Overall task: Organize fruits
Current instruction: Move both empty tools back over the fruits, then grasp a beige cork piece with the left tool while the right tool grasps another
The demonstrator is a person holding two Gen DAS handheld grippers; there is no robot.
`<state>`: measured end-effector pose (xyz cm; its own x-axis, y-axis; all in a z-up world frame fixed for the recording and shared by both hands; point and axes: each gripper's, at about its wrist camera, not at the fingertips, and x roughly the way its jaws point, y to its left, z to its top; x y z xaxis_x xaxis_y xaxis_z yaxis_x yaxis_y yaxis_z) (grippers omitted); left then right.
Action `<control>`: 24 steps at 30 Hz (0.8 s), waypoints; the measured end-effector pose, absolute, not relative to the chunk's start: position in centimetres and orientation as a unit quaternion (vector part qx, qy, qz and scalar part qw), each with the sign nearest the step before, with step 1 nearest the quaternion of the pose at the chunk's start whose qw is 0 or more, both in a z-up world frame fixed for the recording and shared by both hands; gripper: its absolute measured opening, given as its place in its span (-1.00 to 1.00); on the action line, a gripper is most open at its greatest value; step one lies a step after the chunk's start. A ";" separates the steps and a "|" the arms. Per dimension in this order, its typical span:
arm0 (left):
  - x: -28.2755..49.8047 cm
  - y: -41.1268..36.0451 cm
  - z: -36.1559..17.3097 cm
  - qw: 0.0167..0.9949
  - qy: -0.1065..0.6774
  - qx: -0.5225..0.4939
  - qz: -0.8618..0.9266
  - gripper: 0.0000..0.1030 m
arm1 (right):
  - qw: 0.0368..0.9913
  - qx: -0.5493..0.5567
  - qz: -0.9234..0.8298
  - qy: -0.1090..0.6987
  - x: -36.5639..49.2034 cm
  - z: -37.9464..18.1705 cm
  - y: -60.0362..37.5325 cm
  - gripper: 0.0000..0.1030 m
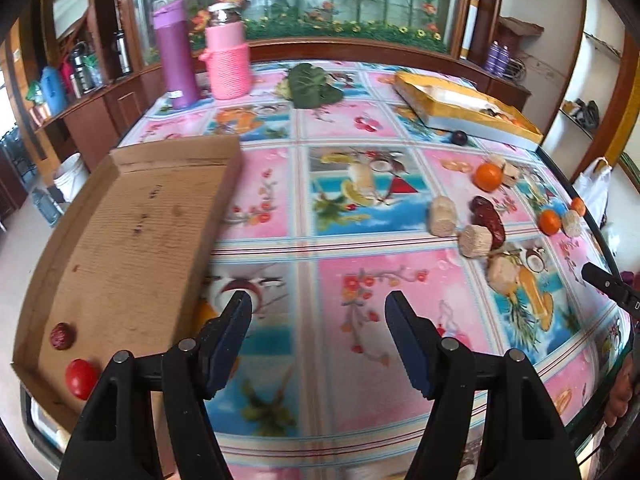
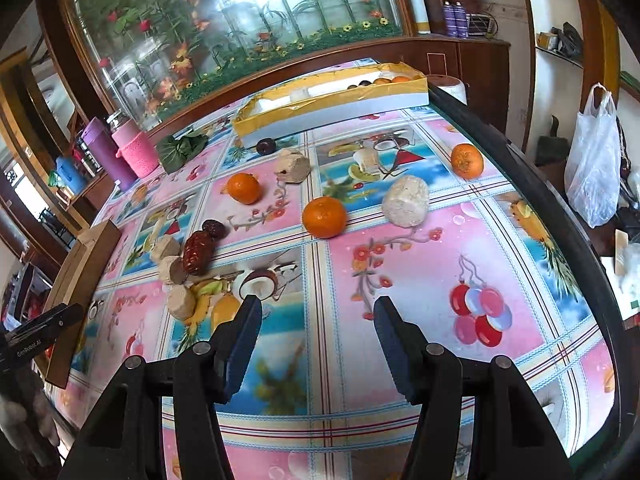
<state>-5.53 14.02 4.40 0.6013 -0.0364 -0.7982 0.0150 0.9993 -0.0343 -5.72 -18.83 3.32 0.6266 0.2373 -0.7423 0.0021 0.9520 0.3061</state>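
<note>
My left gripper [image 1: 318, 304] is open and empty above the tablecloth. To its left a brown cardboard tray [image 1: 132, 240] holds a cherry tomato [image 1: 81, 378] and a red date [image 1: 62, 336]. My right gripper [image 2: 316, 308] is open and empty. Ahead of it lie three oranges [image 2: 324, 216] [image 2: 244, 188] [image 2: 467, 161], red dates [image 2: 198, 252], a dark plum [image 2: 266, 146] and several beige puffed rolls [image 2: 406, 201]. In the left wrist view the oranges [image 1: 488, 177], dates [image 1: 488, 216] and rolls [image 1: 443, 216] lie far right.
A yellow-rimmed white box [image 2: 332, 98] with some fruit stands at the back; it also shows in the left wrist view [image 1: 464, 108]. A purple flask [image 1: 176, 52], a pink jar [image 1: 228, 56] and green leaves [image 1: 312, 84] stand at the far edge. A white plastic bag [image 2: 592, 160] hangs right.
</note>
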 end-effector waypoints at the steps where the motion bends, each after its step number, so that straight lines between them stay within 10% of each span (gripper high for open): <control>1: -5.2 13.5 4.2 0.893 0.449 -0.012 -0.022 0.33 | 0.889 0.142 0.067 0.429 -5.7 3.2 -19.0 0.21; 17: 2.8 10.4 2.1 0.867 0.487 -0.058 -0.090 0.32 | 0.869 0.016 0.179 0.461 -2.7 2.3 -5.7 0.18; 24: 5.1 7.9 1.9 0.865 0.480 -0.060 -0.137 0.32 | 0.867 -0.009 0.172 0.467 -2.3 1.8 -5.3 -0.34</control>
